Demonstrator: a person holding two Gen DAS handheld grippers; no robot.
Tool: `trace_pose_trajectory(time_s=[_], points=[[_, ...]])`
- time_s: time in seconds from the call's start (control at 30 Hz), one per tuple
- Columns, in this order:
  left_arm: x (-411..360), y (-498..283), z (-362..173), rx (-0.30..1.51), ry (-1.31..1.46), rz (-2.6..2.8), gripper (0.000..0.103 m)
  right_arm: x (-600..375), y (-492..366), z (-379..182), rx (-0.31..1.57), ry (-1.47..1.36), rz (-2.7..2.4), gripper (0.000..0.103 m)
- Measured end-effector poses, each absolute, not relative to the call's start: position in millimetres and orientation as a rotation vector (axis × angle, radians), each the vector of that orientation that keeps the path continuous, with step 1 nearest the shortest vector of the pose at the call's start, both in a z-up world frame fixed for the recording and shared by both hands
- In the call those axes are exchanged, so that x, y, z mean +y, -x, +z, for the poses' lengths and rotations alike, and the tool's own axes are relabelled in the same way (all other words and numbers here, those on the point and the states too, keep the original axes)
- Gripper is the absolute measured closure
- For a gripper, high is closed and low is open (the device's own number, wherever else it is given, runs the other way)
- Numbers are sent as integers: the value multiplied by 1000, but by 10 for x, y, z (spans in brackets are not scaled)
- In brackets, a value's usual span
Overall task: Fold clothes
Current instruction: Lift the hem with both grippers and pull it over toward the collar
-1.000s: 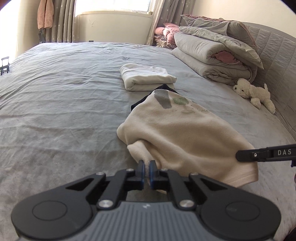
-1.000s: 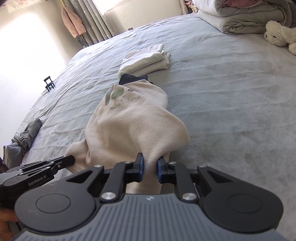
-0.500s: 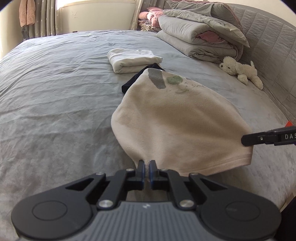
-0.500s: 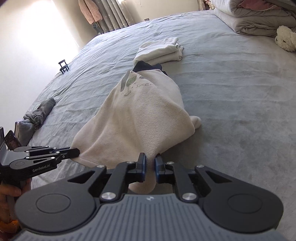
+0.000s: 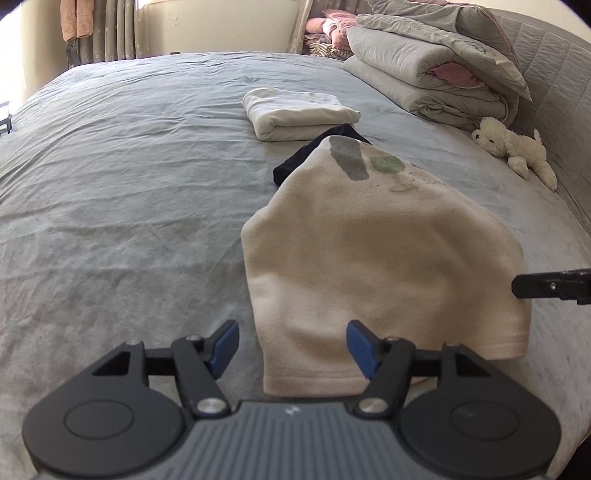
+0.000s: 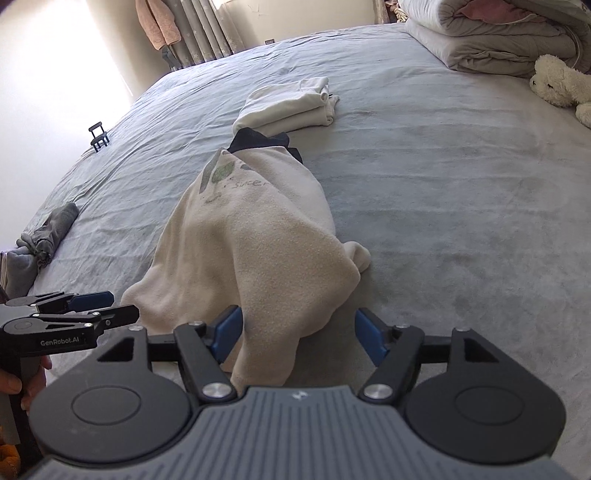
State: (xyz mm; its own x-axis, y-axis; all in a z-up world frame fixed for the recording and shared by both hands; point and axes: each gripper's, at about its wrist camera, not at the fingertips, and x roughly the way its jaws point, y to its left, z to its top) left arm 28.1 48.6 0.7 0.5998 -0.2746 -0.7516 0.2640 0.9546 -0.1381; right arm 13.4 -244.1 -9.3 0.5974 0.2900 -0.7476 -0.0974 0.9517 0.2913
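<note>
My left tool (image 5: 291, 345) and right tool (image 6: 298, 334) are opening, sweater (image 5: 369, 251) hem between unpressed; it hides dark cloth (image 5: 314, 151).

A home bedroom. A wide bed covered by a wrinkled grey sheet (image 5: 110, 192) fills both views, backed by a grey quilted padded headboard (image 5: 554, 74). Rolled grey and pink quilts (image 5: 436, 77) are stacked at its far right corner, with a cream plush toy dog (image 5: 513, 147) beside them. Grey star-patterned curtains (image 5: 114, 33) hang by a sunlit window beyond the bed's far edge.
</note>
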Motion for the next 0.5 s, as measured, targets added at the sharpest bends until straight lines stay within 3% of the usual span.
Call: trace_pose_trajectory(time_s=[0.17,0.23,0.3,0.33,0.4,0.43,0.5], points=[[526,-567,-145,919,118,-274,34,-2450,-236,-133,911,-262,220,32],[548,-646,-233,950,172,-266,37,-2441,-275,-165,921,-272,223,32],[535,-660,-264,956,193,-265,48,-2427,-308,-202,929,-274,225,32],[519,-654,-262,953,191,-267,53,-2423,-318,-217,931,-274,226,36],[487,-638,-253,944,190,-270,96,-2427,-329,-232,934,-278,243,62],[474,-617,-229,936,195,-271,96,-2433,-328,-229,935,-287,255,82],[460,-566,-162,911,195,-266,97,-2435,-311,-198,927,-299,270,87]])
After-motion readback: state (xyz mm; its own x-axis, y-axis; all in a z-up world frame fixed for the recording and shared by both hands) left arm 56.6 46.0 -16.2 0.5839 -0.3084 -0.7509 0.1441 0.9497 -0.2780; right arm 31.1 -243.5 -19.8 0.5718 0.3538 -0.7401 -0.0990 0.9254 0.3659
